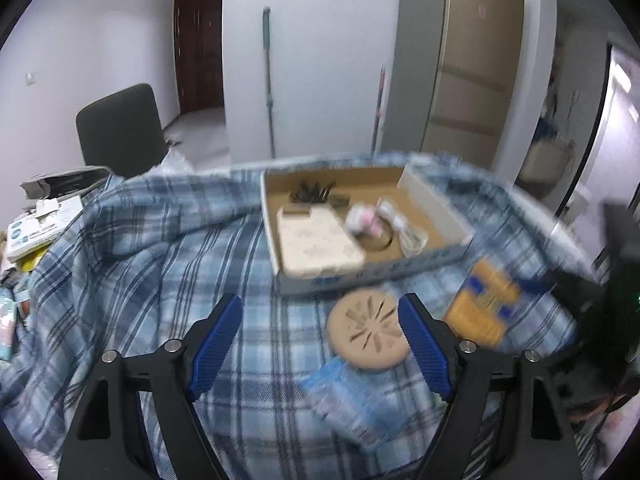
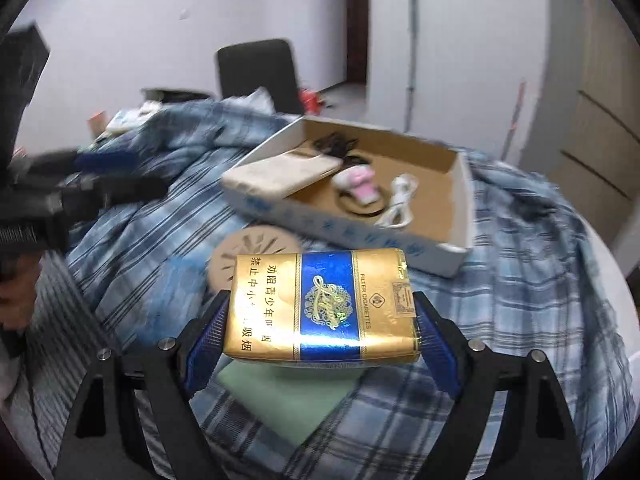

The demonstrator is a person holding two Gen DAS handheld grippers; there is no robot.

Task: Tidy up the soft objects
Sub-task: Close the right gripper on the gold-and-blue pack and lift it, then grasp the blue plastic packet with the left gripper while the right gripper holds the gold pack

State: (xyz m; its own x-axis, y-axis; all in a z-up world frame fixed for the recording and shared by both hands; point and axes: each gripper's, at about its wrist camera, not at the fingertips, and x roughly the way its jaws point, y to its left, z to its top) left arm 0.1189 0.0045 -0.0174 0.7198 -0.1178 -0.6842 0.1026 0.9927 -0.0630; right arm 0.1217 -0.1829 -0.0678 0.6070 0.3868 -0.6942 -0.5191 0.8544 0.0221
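Observation:
My right gripper (image 2: pixel 322 320) is shut on a gold and blue cigarette pack (image 2: pixel 320 304), held above the plaid cloth; the pack also shows in the left wrist view (image 1: pixel 486 304). My left gripper (image 1: pixel 320 316) is open and empty above the cloth. A round tan coaster (image 1: pixel 368 330) lies just right of its middle, also seen in the right wrist view (image 2: pixel 252 248). A blue tissue pack (image 1: pixel 356 404) lies in front of the coaster. A green pad (image 2: pixel 288 400) lies under the held pack. A cardboard box (image 2: pixel 460 200) holds a cream case (image 2: pixel 280 174), a pink item (image 2: pixel 358 186) and a white cable (image 2: pixel 398 202).
A blue plaid cloth (image 1: pixel 160 248) covers the table. A black chair (image 1: pixel 120 128) stands behind it. Papers and boxes (image 1: pixel 36 228) lie at the far left. A mop handle (image 1: pixel 268 80) leans on the wall.

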